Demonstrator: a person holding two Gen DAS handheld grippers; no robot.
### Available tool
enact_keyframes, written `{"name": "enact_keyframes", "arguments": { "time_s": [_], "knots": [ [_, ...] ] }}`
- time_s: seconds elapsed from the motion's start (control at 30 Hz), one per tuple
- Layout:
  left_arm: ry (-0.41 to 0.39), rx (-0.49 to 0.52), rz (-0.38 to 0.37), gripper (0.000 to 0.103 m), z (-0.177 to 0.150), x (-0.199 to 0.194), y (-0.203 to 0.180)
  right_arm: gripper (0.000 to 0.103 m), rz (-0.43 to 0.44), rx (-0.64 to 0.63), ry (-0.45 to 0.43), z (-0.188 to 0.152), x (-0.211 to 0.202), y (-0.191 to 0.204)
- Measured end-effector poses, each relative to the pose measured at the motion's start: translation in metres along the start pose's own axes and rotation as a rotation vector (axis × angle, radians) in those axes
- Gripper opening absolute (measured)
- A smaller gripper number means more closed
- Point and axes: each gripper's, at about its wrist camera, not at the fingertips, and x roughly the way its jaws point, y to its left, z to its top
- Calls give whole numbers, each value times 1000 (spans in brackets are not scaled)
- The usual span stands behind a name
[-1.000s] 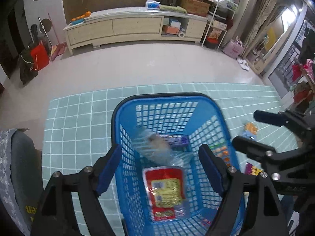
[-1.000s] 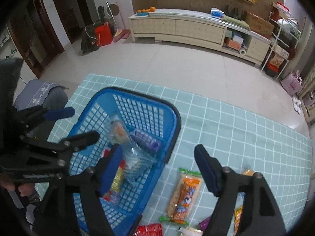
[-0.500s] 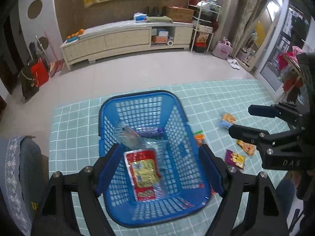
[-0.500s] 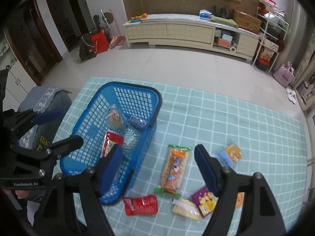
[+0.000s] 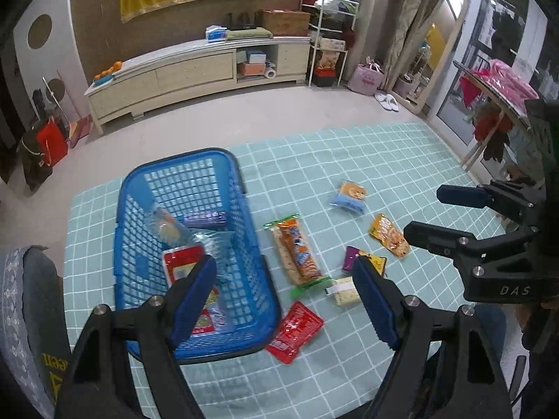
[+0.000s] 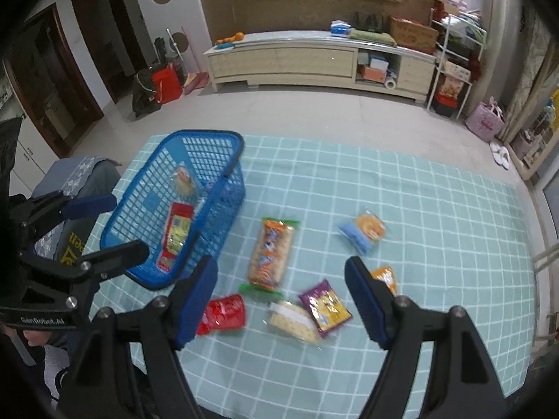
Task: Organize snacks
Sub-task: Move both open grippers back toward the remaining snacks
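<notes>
Six loose: packets lie on the desk (image 6: 419, 209) outside the blue basket (image 6: 223, 139).
Your grippers: left gripper (image 5: 284, 295) and right gripper (image 6: 281, 295) both spread, holding nothing.
Nearest: orange biscuit pack (image 6: 270, 253) at 12 o'clock of your right gripper, long axis 12-to-6.
Views: left view alone shows purple packet (image 5: 204, 215) inside basket.

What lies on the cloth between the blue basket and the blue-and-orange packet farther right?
The long orange biscuit pack lies between the blue basket and the blue-and-orange packet, clearest in the right wrist view.
</notes>
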Motion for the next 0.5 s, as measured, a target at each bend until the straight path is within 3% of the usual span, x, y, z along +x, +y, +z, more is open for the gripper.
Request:
{"name": "enact_keyframes", "arguments": {
  "time_s": [0.33,0.5],
  "knots": [
    [26,13,-36,79,-12,42,-57,79,-14,50,-36,-36,9,-61],
    [45,50,-10,79,-15,71,-82,79,-33,55,-29,-48,28,-90]
  ]
}}
